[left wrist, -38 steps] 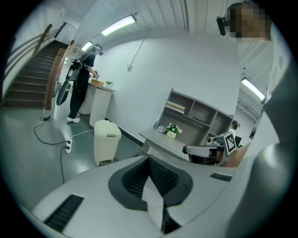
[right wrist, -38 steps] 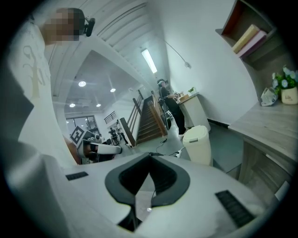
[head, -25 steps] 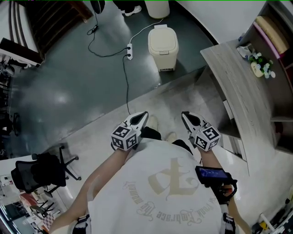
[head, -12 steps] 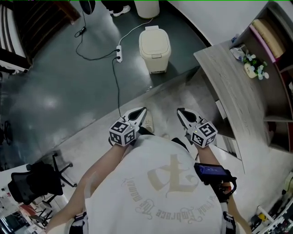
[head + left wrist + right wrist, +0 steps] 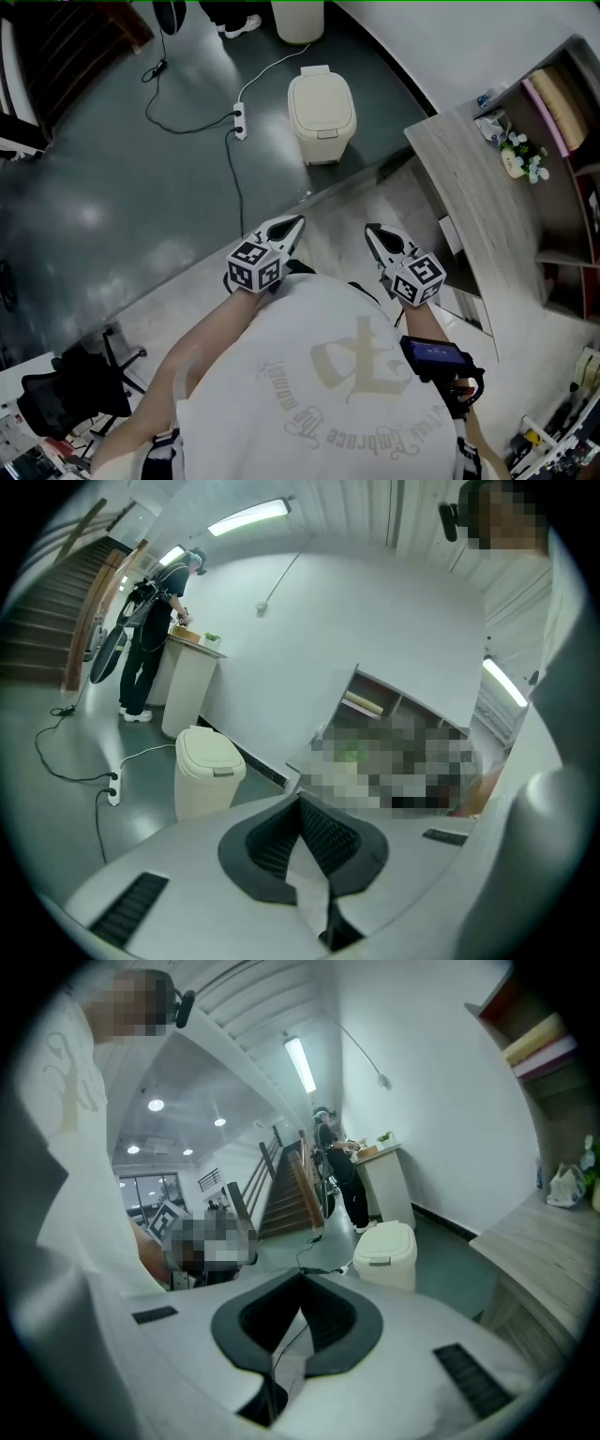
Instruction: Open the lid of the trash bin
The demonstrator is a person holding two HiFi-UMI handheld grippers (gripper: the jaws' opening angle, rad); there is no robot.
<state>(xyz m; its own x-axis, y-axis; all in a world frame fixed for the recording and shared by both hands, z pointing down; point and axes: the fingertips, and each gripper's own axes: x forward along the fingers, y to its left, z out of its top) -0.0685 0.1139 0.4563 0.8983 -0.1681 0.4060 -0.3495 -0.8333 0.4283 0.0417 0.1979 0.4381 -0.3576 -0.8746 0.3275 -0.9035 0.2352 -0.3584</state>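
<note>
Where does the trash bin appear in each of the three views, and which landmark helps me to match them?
Head view: the trash bin is at top centre, on the dark floor, lid closed.
Left gripper view: the trash bin is left of centre.
Right gripper view: the trash bin is right of centre.
Shared landmark: the white stand just behind the bin, also seen from the left gripper and the right gripper.

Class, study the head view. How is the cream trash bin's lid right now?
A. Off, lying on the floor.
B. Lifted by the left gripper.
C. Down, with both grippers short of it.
C: the lid lies flat on the trash bin, while the left gripper and right gripper hang well short of it, touching nothing.
</note>
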